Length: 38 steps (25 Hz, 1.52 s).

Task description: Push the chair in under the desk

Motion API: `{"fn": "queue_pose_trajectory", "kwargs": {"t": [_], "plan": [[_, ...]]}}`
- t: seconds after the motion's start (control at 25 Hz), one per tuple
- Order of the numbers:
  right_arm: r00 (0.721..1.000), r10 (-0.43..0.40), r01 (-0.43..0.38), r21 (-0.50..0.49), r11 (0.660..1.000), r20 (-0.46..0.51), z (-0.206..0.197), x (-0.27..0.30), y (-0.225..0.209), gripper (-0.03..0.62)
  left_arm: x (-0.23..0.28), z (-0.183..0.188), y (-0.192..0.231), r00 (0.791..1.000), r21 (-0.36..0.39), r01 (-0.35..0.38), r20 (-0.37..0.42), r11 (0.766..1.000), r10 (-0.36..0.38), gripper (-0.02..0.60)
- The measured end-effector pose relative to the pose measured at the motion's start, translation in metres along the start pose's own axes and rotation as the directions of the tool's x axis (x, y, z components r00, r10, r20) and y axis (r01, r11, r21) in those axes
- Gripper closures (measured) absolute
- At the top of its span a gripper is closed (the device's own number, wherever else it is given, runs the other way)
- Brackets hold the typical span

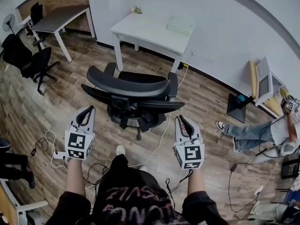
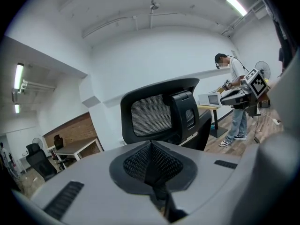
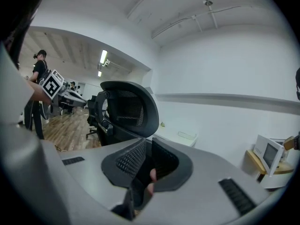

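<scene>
Head view, chair: the black office chair (image 1: 131, 95) stands on the wood floor between the person and the white desk (image 1: 150, 32), its back towards the person, its seat not yet under the desktop.
Head view, grippers: the left gripper (image 1: 87, 111) and right gripper (image 1: 183, 121) point at the backrest, one towards each end, both short of it.
Head view, floor: a pale cable (image 1: 161, 135) runs beside the chair's base.
Left gripper view, jaws: pressed together with nothing between them; the backrest (image 2: 159, 114) rises just ahead, untouched.
Right gripper view, jaws: drawn together and empty; the backrest (image 3: 129, 109) stands ahead to the left, the desk (image 3: 180, 137) beyond it.
Handling, judged: fairly heavy, but likely to roll easily on its wheeled base; it will probably swivel if pushed off-centre.
Where to press, judged: the rigid top rim of the backrest, one closed gripper on each side, rather than the yielding mesh.
Risk, judged: wheels catching the cable, armrests meeting the desk edge.
</scene>
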State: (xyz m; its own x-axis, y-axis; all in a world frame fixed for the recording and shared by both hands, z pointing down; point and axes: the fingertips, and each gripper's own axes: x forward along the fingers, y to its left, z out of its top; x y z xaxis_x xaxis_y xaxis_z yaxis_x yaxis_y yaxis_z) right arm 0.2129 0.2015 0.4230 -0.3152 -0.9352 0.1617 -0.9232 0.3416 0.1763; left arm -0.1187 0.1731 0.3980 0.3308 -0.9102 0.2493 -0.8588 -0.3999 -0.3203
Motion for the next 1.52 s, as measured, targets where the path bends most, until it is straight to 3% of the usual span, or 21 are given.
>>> {"fn": "queue_pose_trajectory", "kwargs": {"t": [0.24, 0.44, 0.64, 1.0, 1.36, 1.52], "plan": [[1.000, 0.000, -0.001, -0.037, 0.999, -0.021, 0.001, 0.024, 0.003, 0.543, 0.029, -0.010, 0.019, 0.999, 0.103, 0.032, -0.029, 0.994, -0.030, 0.565], [0.997, 0.040, -0.045, -0.081, 0.996, -0.069, -0.005, 0.038, 0.007, 0.490, 0.053, -0.022, 0.032, 0.994, 0.224, 0.082, -0.095, 0.971, -0.062, 0.563], [0.993, 0.057, -0.071, -0.135, 0.988, -0.100, -0.003, 0.054, 0.005, 0.459, 0.069, -0.028, 0.044, 0.985, 0.282, 0.132, -0.141, 0.950, -0.095, 0.532], [0.968, 0.134, -0.197, -0.312, 0.929, -0.212, -0.010, 0.073, 0.021, 0.396, 0.081, -0.046, 0.038, 0.958, 0.423, 0.253, -0.233, 0.870, -0.166, 0.431], [0.934, 0.182, -0.297, -0.386, 0.873, -0.307, -0.019, 0.085, 0.027, 0.376, 0.091, -0.053, 0.048, 0.940, 0.486, 0.305, -0.291, 0.819, -0.177, 0.407], [0.912, 0.214, -0.353, -0.407, 0.842, -0.349, -0.022, 0.090, 0.034, 0.370, 0.092, -0.058, 0.046, 0.925, 0.517, 0.350, -0.323, 0.781, -0.201, 0.397]]}}
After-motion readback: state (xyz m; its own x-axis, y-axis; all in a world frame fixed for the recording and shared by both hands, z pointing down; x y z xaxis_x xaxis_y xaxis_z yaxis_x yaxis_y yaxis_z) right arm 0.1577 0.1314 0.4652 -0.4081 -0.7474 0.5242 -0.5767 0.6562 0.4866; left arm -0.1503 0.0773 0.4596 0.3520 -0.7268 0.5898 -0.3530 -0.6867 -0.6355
